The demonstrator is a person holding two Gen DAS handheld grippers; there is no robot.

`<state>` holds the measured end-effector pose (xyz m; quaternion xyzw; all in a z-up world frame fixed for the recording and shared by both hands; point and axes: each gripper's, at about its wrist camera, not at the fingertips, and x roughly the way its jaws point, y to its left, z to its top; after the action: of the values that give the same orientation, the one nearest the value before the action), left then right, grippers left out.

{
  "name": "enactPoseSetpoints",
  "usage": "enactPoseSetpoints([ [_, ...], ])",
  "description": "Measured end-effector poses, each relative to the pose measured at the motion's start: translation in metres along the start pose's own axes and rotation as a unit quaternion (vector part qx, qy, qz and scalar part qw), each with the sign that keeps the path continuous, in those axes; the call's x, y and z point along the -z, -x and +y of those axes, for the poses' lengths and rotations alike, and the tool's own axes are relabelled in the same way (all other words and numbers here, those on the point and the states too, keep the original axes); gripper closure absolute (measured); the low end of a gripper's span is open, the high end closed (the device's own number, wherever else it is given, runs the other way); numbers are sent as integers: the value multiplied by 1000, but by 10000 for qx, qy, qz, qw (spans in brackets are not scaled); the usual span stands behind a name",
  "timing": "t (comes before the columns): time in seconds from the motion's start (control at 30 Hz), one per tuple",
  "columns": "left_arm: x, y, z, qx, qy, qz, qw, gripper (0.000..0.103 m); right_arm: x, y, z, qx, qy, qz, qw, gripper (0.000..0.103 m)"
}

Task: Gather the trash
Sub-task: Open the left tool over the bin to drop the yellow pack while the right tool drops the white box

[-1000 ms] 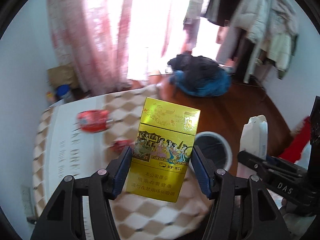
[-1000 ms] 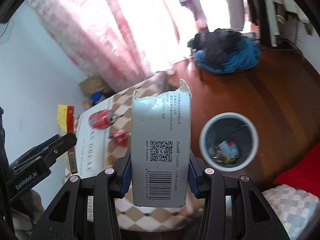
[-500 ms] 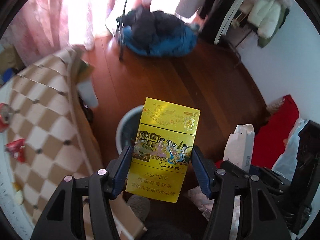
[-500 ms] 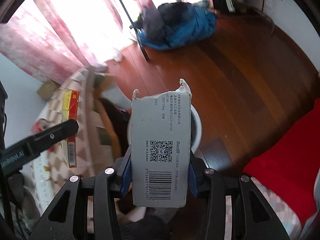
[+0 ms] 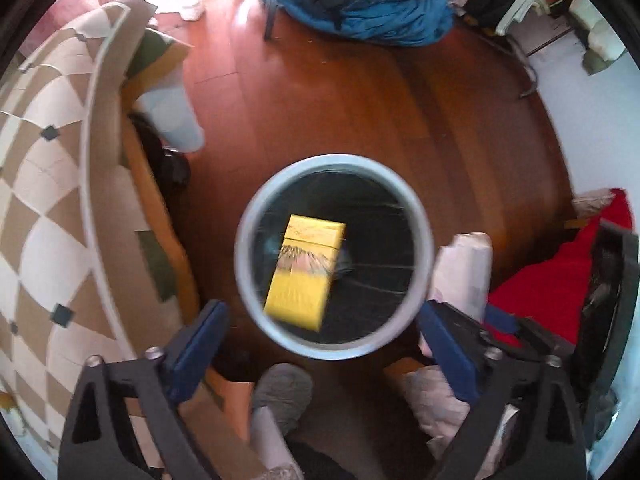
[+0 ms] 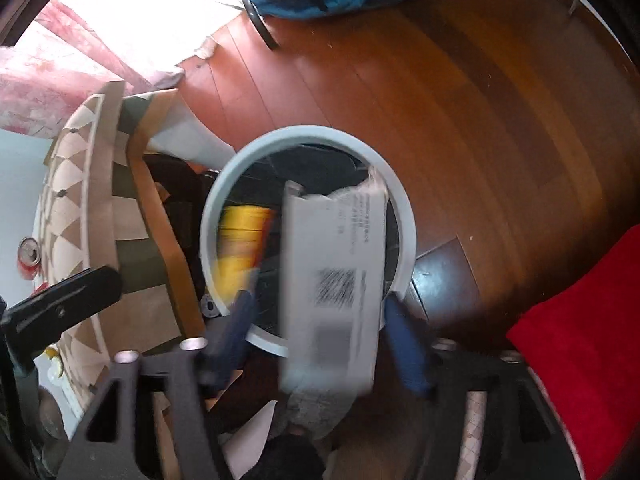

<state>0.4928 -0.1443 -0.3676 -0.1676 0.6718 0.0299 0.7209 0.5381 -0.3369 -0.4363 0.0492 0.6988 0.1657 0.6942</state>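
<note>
Wood-floor bin (image 5: 420, 216) is taking both drops: left gripper (image 5: 324, 344) spread and empty, yellow pack (image 5: 306, 272) falling in; right gripper (image 6: 320, 320) releasing grey box (image 6: 332, 280); can (image 6: 30, 254) waiting on table (image 6: 68, 208).

My left tongs (image 5: 322, 350) point straight down, their blue-padded fingers (image 5: 198, 350) spread wide with nothing between them. My right tongs (image 6: 320, 340) also aim downward, tilted a little, and their blue fingers (image 6: 404, 350) stand apart, the near finger blurred; whether they touch anything I cannot tell. In the left wrist view my right tongs (image 5: 472, 320) sit just beside the left ones, at the right. My foot in a grey slipper (image 5: 282, 394) shows below, on the floor.
</note>
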Motion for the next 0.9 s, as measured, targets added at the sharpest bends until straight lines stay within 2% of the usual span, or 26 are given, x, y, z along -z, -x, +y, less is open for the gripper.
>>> enactPoseSetpoints([
  [0.07,4,5,4,-100,39,-105,9999,4,4,-6,-1,2,-42,81,10000,21],
  [0.13,6,9,9,-290,43,-267,9992,4,10,-7,-3,-39,-121,119,9998,6],
  [0.2,11,17,9,-537,-16,-469,9975,4,16,-7,-1,38,-128,122,9998,0],
  [0.27,15,21,10,-736,-61,-586,9955,4,24,-2,-2,175,-109,86,9997,0],
  [0.5,40,35,12,-956,-134,-699,9929,4,45,24,9,695,-5,-167,9974,0],
  [0.9,70,80,-5,-882,-276,-972,9910,4,74,96,38,952,197,-636,9932,0],
])
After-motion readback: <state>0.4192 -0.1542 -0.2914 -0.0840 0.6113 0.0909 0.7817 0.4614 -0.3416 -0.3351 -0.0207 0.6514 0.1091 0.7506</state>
